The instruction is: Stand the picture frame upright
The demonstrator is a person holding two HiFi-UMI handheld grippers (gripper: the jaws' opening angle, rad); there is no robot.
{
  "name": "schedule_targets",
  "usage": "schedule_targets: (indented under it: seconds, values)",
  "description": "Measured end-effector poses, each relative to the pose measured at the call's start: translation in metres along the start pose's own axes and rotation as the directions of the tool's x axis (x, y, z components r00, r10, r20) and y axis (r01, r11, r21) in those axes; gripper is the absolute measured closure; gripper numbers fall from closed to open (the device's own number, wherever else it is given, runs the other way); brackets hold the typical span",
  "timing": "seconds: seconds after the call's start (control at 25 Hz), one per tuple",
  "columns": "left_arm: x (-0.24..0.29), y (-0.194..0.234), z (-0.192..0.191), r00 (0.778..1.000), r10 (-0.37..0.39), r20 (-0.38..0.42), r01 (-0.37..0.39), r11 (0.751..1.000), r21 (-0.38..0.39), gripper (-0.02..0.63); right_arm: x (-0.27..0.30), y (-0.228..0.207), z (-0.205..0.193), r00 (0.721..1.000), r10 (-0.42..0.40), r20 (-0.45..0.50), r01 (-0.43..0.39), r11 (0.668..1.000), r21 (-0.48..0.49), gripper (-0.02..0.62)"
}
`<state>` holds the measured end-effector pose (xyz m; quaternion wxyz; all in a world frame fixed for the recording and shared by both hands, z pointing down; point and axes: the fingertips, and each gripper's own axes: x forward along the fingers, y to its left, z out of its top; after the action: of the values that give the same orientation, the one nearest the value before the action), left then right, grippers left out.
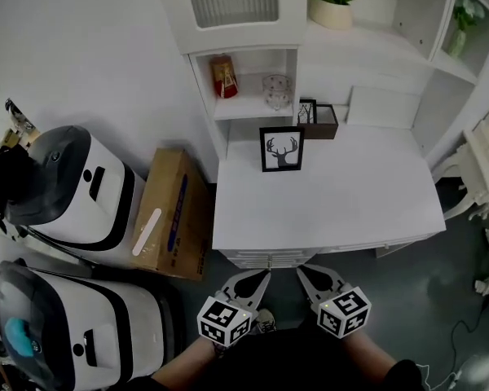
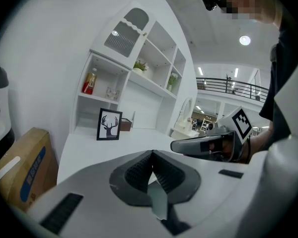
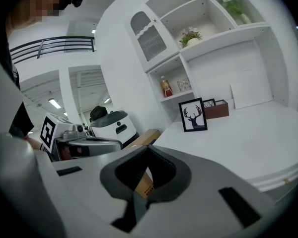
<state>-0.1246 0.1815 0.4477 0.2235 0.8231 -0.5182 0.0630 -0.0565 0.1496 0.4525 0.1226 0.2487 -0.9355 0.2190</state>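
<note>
A black picture frame with a deer-head print (image 1: 282, 149) stands upright on the white desk (image 1: 342, 198), near its back left. The same picture frame (image 2: 109, 124) shows in the left gripper view and again as the picture frame (image 3: 193, 115) in the right gripper view. My left gripper (image 1: 265, 274) and right gripper (image 1: 301, 271) hang side by side just off the desk's front edge, well short of the frame. Both are shut with nothing between their jaws. The left gripper (image 2: 152, 154) and right gripper (image 3: 148, 149) show their pads meeting.
A brown box with a small frame (image 1: 318, 120) sits behind the deer frame. A white board (image 1: 383, 107) leans at the back. Shelves hold a red item (image 1: 223, 76) and glassware (image 1: 277, 90). A cardboard box (image 1: 169, 212) and two white machines (image 1: 73, 187) stand left of the desk.
</note>
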Motion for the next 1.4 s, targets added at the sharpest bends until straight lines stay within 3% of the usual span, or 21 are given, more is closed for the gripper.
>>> schedule_targets:
  seconds: [1.4]
  values:
    - [-0.022, -0.044, -0.01, 0.999, -0.045, 0.017, 0.044, 0.998, 0.036, 0.601, -0.036, 0.037, -0.023, 1.0, 0.012, 0.008, -0.012, 0.999, -0.045, 0.592]
